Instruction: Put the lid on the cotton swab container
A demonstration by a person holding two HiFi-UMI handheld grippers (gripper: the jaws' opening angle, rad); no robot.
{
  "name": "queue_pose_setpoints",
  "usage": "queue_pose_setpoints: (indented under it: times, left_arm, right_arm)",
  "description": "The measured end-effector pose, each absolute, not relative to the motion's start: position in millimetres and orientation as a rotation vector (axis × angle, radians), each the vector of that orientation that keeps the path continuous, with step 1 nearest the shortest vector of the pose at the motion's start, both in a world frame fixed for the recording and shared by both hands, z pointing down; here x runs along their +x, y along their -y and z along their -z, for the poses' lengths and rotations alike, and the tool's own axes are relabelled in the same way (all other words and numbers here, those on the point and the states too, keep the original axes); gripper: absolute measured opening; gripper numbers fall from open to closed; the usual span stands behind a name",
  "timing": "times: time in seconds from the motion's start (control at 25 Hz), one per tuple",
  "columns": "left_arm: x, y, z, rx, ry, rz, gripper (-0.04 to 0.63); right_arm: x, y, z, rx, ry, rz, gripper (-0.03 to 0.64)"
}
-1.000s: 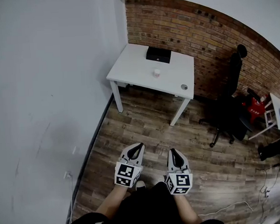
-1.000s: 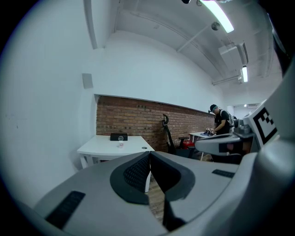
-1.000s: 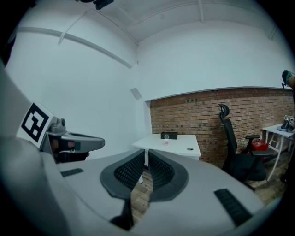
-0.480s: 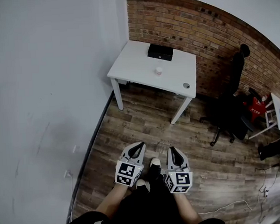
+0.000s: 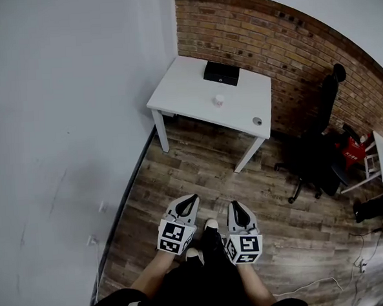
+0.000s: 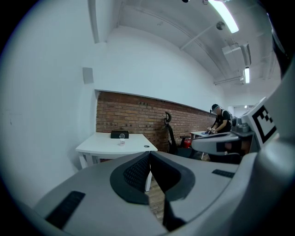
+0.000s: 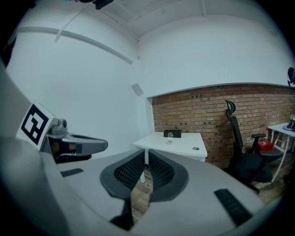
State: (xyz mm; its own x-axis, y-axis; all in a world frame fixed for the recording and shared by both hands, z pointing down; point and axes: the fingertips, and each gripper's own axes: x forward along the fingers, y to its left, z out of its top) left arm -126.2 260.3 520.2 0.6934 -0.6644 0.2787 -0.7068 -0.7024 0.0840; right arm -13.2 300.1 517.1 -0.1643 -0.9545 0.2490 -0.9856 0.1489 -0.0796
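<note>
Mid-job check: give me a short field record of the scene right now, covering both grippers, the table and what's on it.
left gripper: shut, empty, over the wood floor
right gripper: shut, empty, beside the left one
table: white, against the brick wall, well ahead of both grippers
cotton swab container: mid-table, too small to tell if lidded
black box: at the table's back edge
round grey item: near the table's front right corner; cannot tell whether it is the lid
</note>
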Motion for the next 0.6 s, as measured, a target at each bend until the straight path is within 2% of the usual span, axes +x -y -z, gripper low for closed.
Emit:
queue_pose_setpoints:
  times: [0.6]
  left_arm:
    - [-110, -184, -522, 2.674, 1.159, -0.376, 0.014]
  right_arm:
    - [0, -218, -516, 1.881, 2.323, -0.365, 0.023]
